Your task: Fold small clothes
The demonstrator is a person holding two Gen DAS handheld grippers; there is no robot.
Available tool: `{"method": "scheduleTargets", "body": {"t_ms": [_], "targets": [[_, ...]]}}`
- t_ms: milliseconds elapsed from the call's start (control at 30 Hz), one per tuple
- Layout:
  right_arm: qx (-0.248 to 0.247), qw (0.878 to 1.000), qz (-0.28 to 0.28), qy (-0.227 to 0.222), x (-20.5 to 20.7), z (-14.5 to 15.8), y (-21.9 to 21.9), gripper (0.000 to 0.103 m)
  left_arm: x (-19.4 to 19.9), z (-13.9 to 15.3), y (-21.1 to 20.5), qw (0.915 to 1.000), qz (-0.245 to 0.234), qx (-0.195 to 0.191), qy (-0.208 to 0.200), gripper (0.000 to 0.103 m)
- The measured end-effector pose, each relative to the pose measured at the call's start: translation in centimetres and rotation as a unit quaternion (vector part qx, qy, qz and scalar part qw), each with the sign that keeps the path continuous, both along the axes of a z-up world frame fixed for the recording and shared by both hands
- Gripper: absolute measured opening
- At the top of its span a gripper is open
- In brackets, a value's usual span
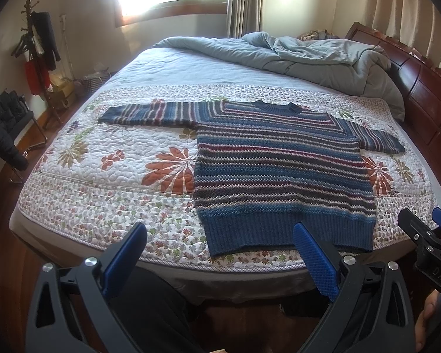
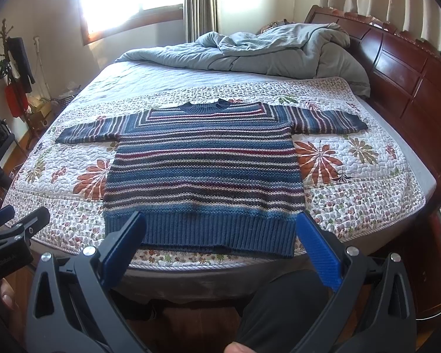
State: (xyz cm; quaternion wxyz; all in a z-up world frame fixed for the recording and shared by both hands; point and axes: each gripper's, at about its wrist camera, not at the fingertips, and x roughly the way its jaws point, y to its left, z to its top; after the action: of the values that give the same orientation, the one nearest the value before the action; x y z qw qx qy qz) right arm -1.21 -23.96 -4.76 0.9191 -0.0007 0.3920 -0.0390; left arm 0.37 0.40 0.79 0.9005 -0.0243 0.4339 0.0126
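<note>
A blue, maroon and cream striped knit sweater (image 1: 282,170) (image 2: 203,170) lies flat on the flowered quilt (image 1: 103,176) (image 2: 352,182), neck away from me, both sleeves stretched sideways. My left gripper (image 1: 220,232) hangs open over the bed's near edge, left of the sweater's ribbed hem (image 1: 279,229), holding nothing. My right gripper (image 2: 220,223) is open too, its blue pads (image 2: 317,247) framing the hem (image 2: 205,229) from just short of it. Each gripper shows at the edge of the other's view.
A rumpled grey duvet (image 1: 308,56) (image 2: 264,50) fills the far part of the bed. A dark wooden headboard (image 2: 402,67) runs along the right. A coat rack (image 1: 35,47) and a chair with dark clothes (image 1: 3,129) stand at the left. Dark trouser legs (image 2: 279,303) show below.
</note>
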Motion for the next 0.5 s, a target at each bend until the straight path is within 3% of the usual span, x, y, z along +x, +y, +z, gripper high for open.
{"method": "scheduleTargets", "body": {"t_ms": [500], "targets": [[-0.001, 1.0, -0.003, 0.008, 1.2, -0.9, -0.5, 0.101, 1.0, -1.3, -0.7, 1.0, -0.005, 0.003, 0.008, 0.099]]}}
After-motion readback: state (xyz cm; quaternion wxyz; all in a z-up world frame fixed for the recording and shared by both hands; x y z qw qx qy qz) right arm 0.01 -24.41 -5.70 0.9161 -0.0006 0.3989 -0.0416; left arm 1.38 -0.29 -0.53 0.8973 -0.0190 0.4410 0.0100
